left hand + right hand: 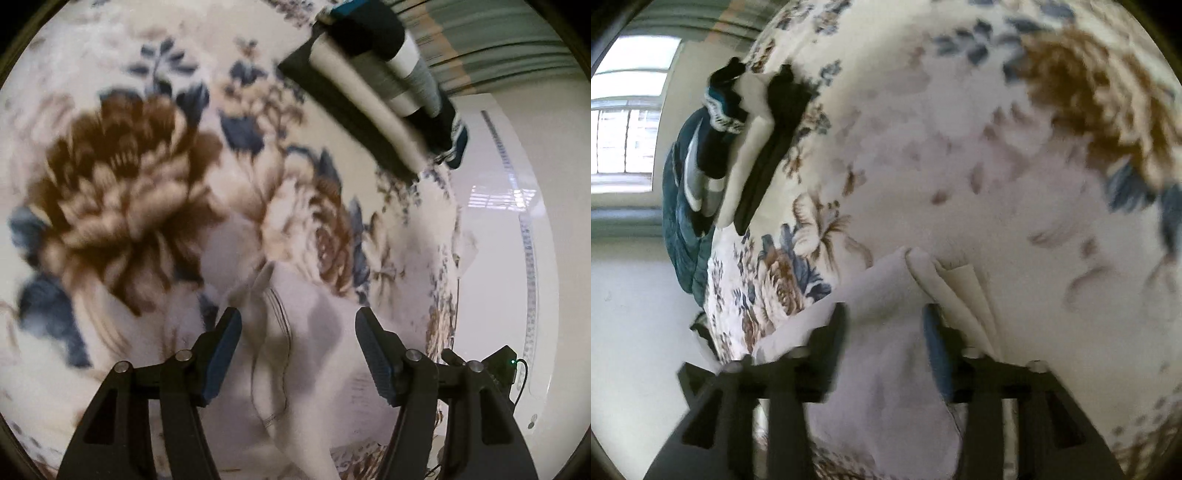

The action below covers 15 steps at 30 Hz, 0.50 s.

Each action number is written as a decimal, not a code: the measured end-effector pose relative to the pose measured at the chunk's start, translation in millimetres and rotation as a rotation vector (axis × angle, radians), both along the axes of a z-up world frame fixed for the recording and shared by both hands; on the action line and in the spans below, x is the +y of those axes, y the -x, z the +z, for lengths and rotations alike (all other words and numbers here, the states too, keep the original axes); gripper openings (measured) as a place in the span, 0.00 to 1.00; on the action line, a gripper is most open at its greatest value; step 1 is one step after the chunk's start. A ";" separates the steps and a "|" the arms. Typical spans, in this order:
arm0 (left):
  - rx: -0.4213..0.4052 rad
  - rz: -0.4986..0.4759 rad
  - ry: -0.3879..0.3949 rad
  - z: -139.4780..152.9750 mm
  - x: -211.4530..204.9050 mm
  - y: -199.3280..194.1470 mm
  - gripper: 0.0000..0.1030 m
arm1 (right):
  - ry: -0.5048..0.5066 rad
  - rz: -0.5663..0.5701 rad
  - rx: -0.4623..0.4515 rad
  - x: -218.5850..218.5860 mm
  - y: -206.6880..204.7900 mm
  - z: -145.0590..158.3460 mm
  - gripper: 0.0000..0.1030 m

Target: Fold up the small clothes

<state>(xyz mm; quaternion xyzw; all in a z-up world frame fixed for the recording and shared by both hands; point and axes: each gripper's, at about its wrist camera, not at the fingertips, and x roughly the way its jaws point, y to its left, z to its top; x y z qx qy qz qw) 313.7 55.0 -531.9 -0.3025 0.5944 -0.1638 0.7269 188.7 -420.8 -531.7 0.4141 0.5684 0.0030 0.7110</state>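
Observation:
A small white garment [295,354] lies crumpled on the flowered bedspread [122,177]. My left gripper [298,332] is open, its blue-padded fingers on either side of the garment's stitched edge, just above it. In the right wrist view the same white garment [886,362] lies bunched between the fingers of my right gripper [884,332], which is open and blurred by motion. A folded corner of the cloth [964,295] sticks out past the right finger.
A stack of folded clothes in black, white, grey and teal [384,81] lies at the bed's far edge; it also shows in the right wrist view [738,147]. A teal quilt [679,206] hangs beside it. The pale floor [495,229] lies beyond the bed edge.

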 end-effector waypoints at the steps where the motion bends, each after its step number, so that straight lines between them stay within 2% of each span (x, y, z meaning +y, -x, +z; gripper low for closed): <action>1: 0.006 -0.011 -0.003 -1.7 4.2 -2.1 0.68 | 0.010 0.023 -0.004 -3.7 1.2 4.0 0.73; 3: 0.054 -0.040 0.007 -17.9 6.5 -7.7 0.68 | -0.009 0.090 0.019 -11.4 0.6 -3.5 0.75; 5: 0.142 -0.065 0.016 -43.7 0.8 -14.1 0.68 | -0.055 0.134 0.072 -18.2 0.8 -23.8 0.75; 6: 0.174 -0.064 0.060 -56.5 -1.1 -16.5 0.68 | -0.082 0.144 0.097 -21.3 1.0 -35.8 0.75; 9: 0.183 -0.043 0.122 -65.2 -2.4 -22.0 0.68 | -0.183 0.136 0.111 -29.7 0.4 -65.6 0.75; 15: 0.183 -0.024 0.185 -67.2 -12.6 -28.2 0.66 | -0.441 0.067 0.031 -32.5 -5.2 -94.8 0.75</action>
